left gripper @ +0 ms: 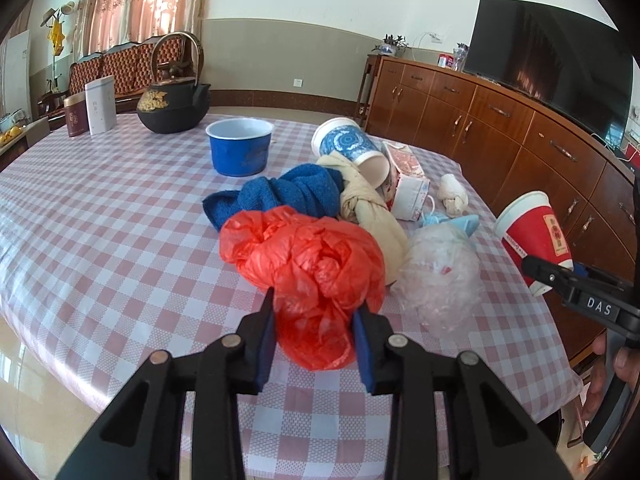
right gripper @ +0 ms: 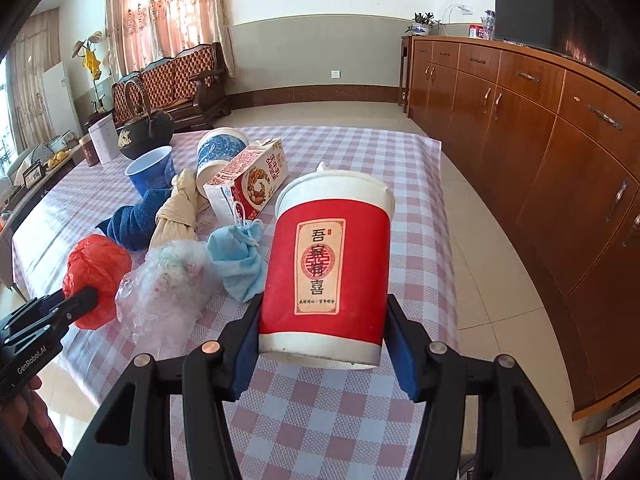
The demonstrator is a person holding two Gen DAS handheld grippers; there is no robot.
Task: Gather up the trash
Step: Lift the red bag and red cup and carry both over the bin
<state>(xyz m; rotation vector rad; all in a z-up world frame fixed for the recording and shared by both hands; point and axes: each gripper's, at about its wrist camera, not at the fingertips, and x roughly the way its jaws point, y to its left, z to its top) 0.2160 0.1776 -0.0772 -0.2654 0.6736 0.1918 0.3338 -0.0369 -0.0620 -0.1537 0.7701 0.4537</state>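
A crumpled red plastic bag (left gripper: 304, 264) (right gripper: 96, 268) lies near the front of the checked table (left gripper: 100, 220), and my left gripper (left gripper: 314, 320) (right gripper: 80, 300) is shut on its near end, blue pads pressed into the film. My right gripper (right gripper: 324, 344) (left gripper: 548, 276) is shut on the base of a red paper cup (right gripper: 332, 260) (left gripper: 532, 232) with a white rim, held tilted by the table's right edge. Beside the bag sit a clear plastic bag (left gripper: 440, 276) (right gripper: 172, 284) and a balled light-blue face mask (right gripper: 240, 264).
Behind lie a blue towel (left gripper: 280, 194), a beige cloth (left gripper: 368, 208), a tipped blue-patterned cup (left gripper: 352, 148), a carton (right gripper: 248, 184), a white wad (left gripper: 452, 194), a blue bowl (left gripper: 239, 148) and a black teapot (left gripper: 174, 100). A wooden cabinet (left gripper: 500, 132) runs along the right.
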